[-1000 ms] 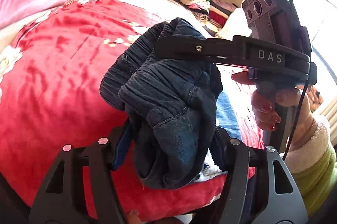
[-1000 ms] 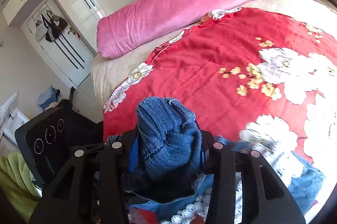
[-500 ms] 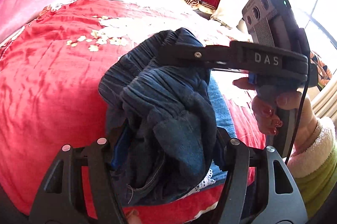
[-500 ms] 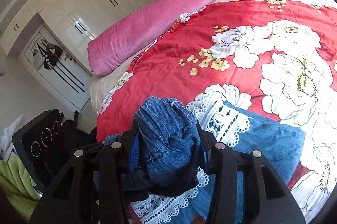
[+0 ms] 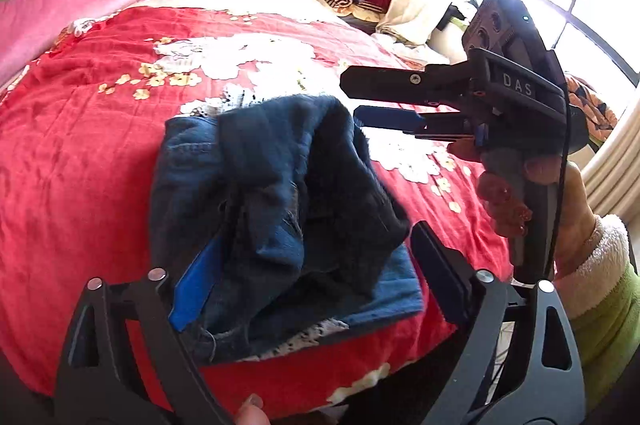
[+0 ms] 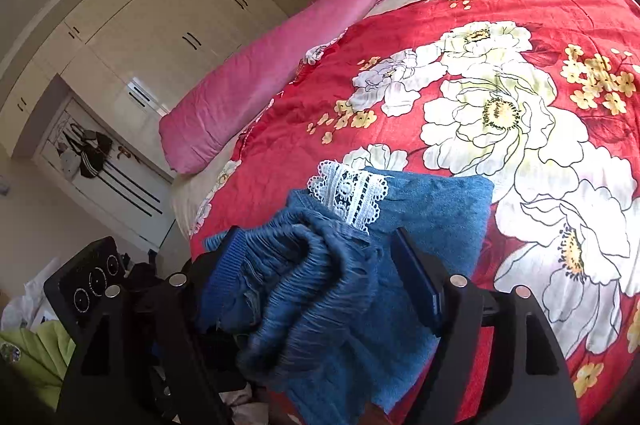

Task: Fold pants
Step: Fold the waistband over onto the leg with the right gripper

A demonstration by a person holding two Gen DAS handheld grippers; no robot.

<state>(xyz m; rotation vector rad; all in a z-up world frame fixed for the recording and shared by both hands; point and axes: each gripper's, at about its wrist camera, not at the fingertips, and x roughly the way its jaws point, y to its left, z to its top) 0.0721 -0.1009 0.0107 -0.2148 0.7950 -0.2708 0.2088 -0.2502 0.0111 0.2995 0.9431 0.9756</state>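
Blue denim pants [image 5: 276, 209] lay bunched, lace-trimmed, elastic waist gathered, on a red floral blanket [image 5: 80, 153], left gripper [image 5: 312, 277] and right gripper [image 6: 320, 289] both spread, released.

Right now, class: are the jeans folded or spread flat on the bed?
Folded. The jeans lie doubled on the red floral quilt, waistband bunched between the open right gripper fingers.
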